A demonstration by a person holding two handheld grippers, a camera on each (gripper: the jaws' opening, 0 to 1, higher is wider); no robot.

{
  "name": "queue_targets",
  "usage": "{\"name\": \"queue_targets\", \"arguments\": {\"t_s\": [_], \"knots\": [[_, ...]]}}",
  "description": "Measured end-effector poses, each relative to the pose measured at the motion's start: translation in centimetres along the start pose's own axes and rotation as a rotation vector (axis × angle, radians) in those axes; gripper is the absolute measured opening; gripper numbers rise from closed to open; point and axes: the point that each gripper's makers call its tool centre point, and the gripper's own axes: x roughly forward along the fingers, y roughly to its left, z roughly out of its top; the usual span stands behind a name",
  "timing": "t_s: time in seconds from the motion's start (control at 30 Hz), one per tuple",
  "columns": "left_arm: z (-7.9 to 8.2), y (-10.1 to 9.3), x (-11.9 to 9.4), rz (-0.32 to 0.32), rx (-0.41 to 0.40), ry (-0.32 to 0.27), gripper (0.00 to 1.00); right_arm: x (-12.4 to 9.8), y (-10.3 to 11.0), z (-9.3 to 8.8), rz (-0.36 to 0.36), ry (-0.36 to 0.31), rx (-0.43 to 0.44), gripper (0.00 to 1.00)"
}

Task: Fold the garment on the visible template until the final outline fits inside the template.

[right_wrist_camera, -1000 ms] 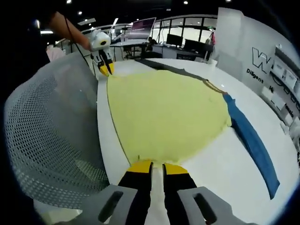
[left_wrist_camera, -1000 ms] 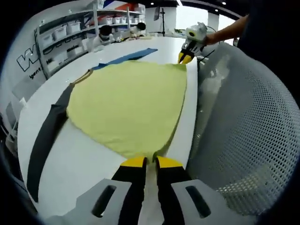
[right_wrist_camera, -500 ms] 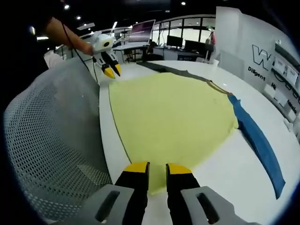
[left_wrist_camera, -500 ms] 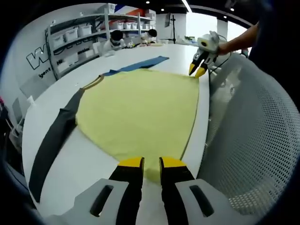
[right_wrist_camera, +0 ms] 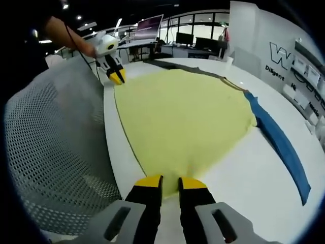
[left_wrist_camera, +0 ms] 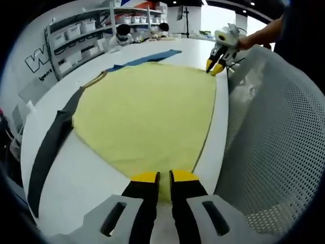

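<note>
A yellow garment [left_wrist_camera: 147,107] [right_wrist_camera: 183,117] lies spread flat on the white table [left_wrist_camera: 86,178] [right_wrist_camera: 254,193]. A dark grey strip [left_wrist_camera: 51,147] [right_wrist_camera: 183,65] runs out from one side of it and a blue strip [left_wrist_camera: 147,58] [right_wrist_camera: 279,147] from the other. My left gripper [left_wrist_camera: 164,178] [right_wrist_camera: 116,76] sits at one near corner, its jaws close together with yellow cloth between them. My right gripper [right_wrist_camera: 170,182] [left_wrist_camera: 216,67] is at the other near corner, its jaws a little apart over the hem.
A grey mesh chair back [left_wrist_camera: 274,142] [right_wrist_camera: 56,147] presses against the table's near edge between the two grippers. The person's arm [left_wrist_camera: 259,35] [right_wrist_camera: 66,33] reaches over it. Shelves with bins [left_wrist_camera: 76,35] and desks with monitors [right_wrist_camera: 193,43] stand beyond the table.
Half a second ago both pairs of jaws stood wider. The left jaws have since narrowed on the cloth and the right ones only slightly. Both views shifted a little with the hands.
</note>
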Motion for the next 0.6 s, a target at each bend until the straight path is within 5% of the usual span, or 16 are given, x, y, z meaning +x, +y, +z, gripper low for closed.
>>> {"name": "queue_targets", "arguments": {"t_s": [0.4,0.6], "knots": [[0.8,3.4,1.0,0.126,-0.045,0.03,0.08,0.6,-1.5,0.6,-0.034,0.007,0.01,0.08],[0.6,3.0,1.0,0.113,-0.073,0.044,0.06,0.5,-1.1,0.5,-0.029,0.02,0.015,0.03]]}}
